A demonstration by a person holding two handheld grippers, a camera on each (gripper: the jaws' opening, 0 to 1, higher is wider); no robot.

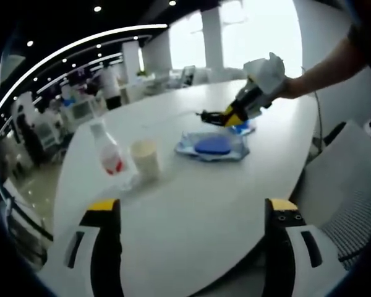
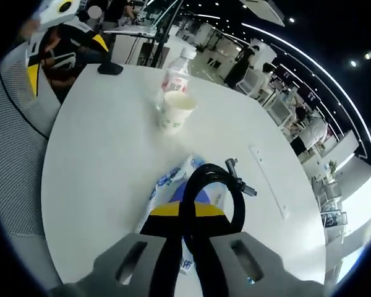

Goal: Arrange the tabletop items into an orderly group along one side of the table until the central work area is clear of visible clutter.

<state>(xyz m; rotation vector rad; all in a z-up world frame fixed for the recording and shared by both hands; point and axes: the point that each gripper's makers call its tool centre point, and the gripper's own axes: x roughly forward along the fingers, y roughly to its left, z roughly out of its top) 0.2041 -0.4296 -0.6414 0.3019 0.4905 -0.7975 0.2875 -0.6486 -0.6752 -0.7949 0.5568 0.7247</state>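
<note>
Stretching away smooth and white, the round table [image 1: 191, 204] has wide bare surface near its curved near edge in the left gripper view, where the left gripper [image 1: 195, 213] hovers with its yellow-tipped jaws spread wide and nothing between them. At the middle left stand a clear plastic bottle [image 1: 107, 150] with a red label and, just beside it, a cream paper cup [image 1: 146, 158]. Right of them lies a crinkled blue-and-white packet [image 1: 213, 146], flat on the tabletop. Over its far edge the right gripper [image 1: 217, 116], held in a gloved hand [image 1: 267, 73], pinches a loop of black cable [image 2: 208, 185]; in the right gripper view its jaws press together on that glossy cable above the packet. A grey mesh chair [image 1: 352, 204] flanks the table's right edge.
</note>
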